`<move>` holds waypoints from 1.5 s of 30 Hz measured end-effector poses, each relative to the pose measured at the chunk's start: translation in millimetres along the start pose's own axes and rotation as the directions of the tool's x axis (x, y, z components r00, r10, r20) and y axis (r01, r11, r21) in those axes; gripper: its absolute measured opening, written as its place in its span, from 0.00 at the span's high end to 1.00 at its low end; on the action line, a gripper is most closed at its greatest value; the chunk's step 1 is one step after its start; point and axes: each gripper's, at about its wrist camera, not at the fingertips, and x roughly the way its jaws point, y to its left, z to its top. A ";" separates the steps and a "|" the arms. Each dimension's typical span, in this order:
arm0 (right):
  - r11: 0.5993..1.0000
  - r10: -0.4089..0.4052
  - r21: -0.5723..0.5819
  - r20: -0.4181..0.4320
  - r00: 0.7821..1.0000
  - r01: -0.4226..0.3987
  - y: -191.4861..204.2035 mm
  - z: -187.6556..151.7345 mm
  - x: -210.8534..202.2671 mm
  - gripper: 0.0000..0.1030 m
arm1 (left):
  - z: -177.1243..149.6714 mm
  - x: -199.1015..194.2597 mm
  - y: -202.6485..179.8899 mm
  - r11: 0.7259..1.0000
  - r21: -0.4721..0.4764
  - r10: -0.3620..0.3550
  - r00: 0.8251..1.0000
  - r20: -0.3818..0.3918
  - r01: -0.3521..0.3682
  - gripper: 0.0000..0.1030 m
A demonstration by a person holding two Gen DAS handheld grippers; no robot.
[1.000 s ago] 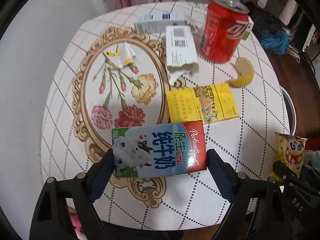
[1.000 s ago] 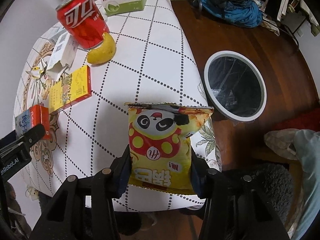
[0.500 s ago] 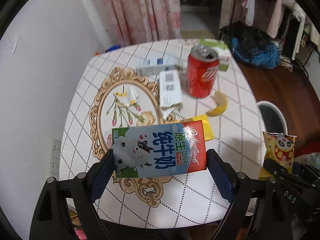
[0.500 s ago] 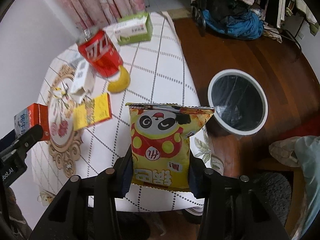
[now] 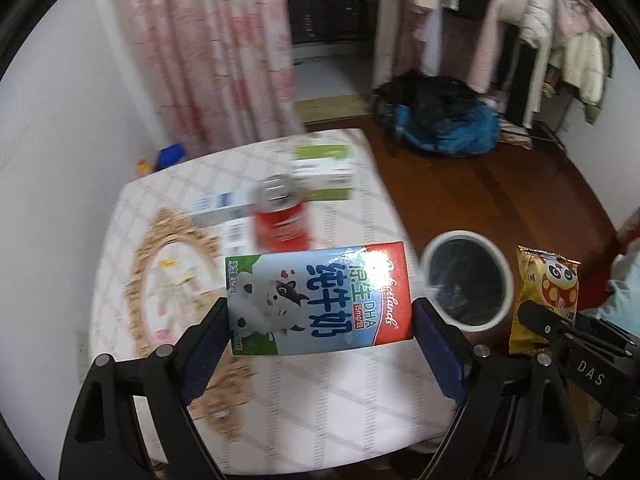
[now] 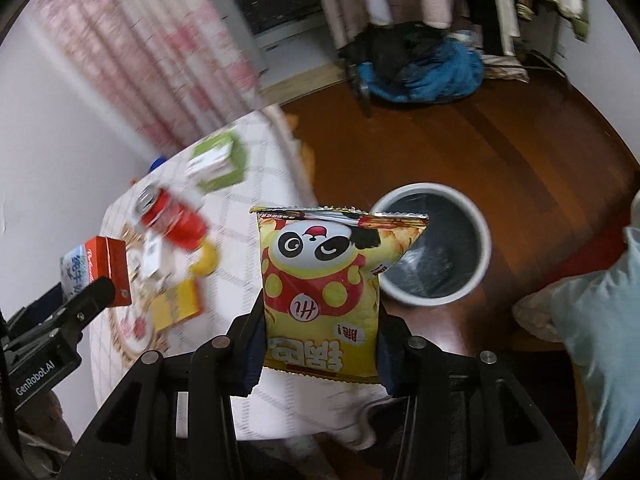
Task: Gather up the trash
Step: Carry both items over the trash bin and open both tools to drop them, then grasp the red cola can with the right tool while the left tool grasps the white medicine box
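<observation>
Left gripper [image 5: 320, 322] is clamped on a milk carton [image 5: 318, 298] held sideways, up above the table [image 5: 320, 400]. Right gripper [image 6: 320, 336] is pinching a yellow panda snack bag [image 6: 324, 292], just beside the white-rimmed trash bin [image 6: 434, 298] on the wood floor. Red can [image 5: 280, 222] and boxes sit on the table, all blurry

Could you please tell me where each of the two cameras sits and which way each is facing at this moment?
Left wrist: rides the left gripper, looking forward and down over the table; its fingers clamp a milk carton, and the right gripper shows at the right edge.
Right wrist: rides the right gripper, looking forward and down past the table edge to the floor; its fingers clamp a panda snack bag, and the left gripper shows at the left edge.
Shared: trash bin, red soda can, green box, both held items.
</observation>
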 end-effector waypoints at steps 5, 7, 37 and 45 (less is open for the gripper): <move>0.996 -0.065 0.062 -0.024 0.998 0.067 -71.6 19.1 22.7 0.55 | 22.7 42.4 -65.3 0.994 0.032 -0.103 0.993 -0.055 0.105 0.15; 0.993 -0.082 0.086 -0.060 0.995 0.087 -106.1 27.0 48.2 0.55 | 28.5 67.7 -86.6 0.988 0.027 -0.146 0.984 -0.098 0.149 0.15; 0.959 -0.192 0.136 -0.331 0.924 0.248 -241.9 31.5 251.0 0.05 | 20.0 280.2 -210.1 0.981 0.150 -0.055 0.917 -0.394 0.123 0.02; 0.950 -0.240 0.119 -0.311 0.920 0.288 -240.8 36.4 225.8 0.05 | 21.7 266.4 -210.0 0.977 0.189 -0.030 0.934 -0.355 0.103 0.02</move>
